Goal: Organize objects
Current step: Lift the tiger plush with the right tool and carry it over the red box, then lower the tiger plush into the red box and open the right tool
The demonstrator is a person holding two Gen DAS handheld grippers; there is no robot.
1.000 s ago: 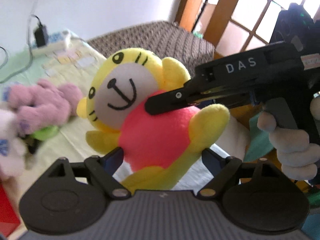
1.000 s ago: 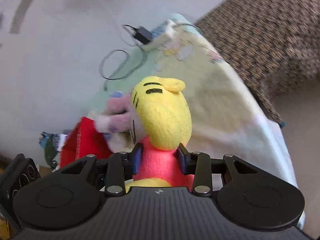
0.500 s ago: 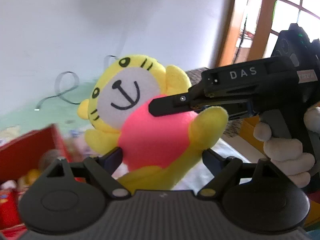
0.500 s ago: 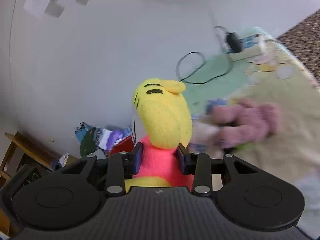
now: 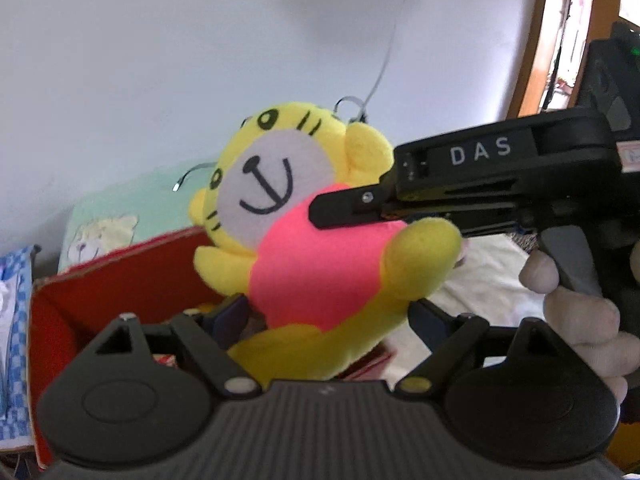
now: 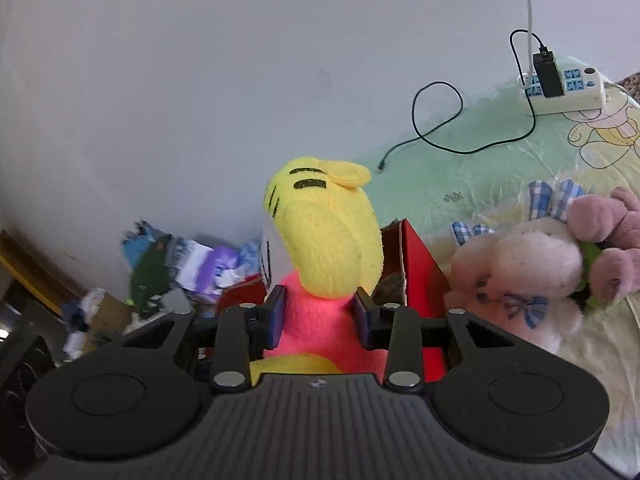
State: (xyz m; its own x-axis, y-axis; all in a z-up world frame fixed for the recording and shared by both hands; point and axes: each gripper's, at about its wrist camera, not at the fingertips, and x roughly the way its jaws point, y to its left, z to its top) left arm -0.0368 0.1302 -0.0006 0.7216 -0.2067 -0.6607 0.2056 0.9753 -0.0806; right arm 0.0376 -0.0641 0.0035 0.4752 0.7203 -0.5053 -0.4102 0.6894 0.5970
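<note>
**Q:** Left wrist view first: where did the toy sit relative to each claw?

**A:** The yellow plush tiger with the pink fabric body (image 5: 320, 264) hung upright between the two tools. The right gripper (image 5: 340, 212) reached in from the right side of that view and pinched the pink torso just under the head. The left gripper (image 5: 332, 320) sat below, at the toy's legs; its jaws were opening, with the yellow lower body between them, and I could not see the pads pressing on it.

**Q:** And from the right wrist camera?

**A:** There the right gripper (image 6: 320, 316) was closed on the pink torso, blue pads against both sides, the yellow head rising above them. The toy's long axis ran vertically, across the line of the pads.

**Q:** What did the next move depend on?

**A:** My judgement: the red cardboard box (image 5: 132, 280) lay directly beneath and behind the toy, so the drop looked short. The right hand carried the weight and was the one to release.

**Q:** The surroundings?

**A:** A pale green cartoon-print bed sheet (image 6: 460, 184) beside a white wall, with a white plush bunny (image 6: 516, 280), a mauve plush toy (image 6: 608, 236), a white power strip (image 6: 568, 88) and its black cable (image 6: 436, 120) lying on it.
</note>
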